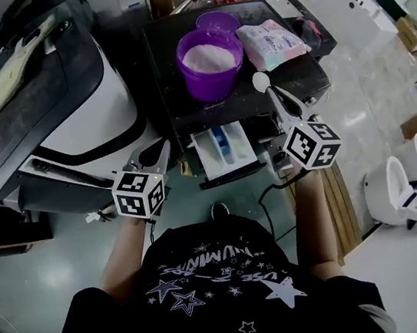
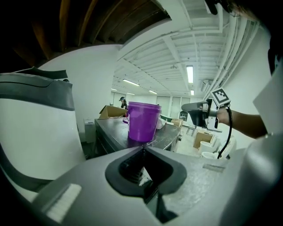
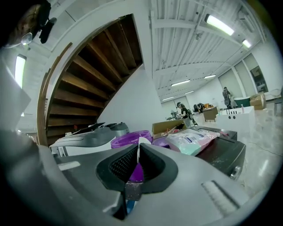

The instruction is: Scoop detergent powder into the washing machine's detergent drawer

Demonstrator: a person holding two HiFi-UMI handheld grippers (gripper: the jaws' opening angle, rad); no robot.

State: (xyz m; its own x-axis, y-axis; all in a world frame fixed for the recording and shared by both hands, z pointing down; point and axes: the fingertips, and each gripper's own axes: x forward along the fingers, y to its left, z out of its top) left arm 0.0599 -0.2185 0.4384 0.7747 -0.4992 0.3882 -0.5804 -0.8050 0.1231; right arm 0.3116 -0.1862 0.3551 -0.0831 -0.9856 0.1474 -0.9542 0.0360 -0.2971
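The right gripper (image 3: pixel 138 154) is pressing its fingers shut on a white plastic scoop (image 1: pixel 260 82), hovering right of centre beside the purple plastic tub of powder (image 1: pixel 210 61). The left gripper (image 2: pixel 143 151) is holding its fingers together on nothing (idle, lower left). The white detergent drawer (image 1: pixel 222 152) is sitting open centrally; filling it looks not yet done.

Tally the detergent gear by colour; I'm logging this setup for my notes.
Purple: 2, the bucket and the lid.
White: 2, the scoop and the detergent drawer.
Pastel print: 1, the detergent bag.
Total: 5.
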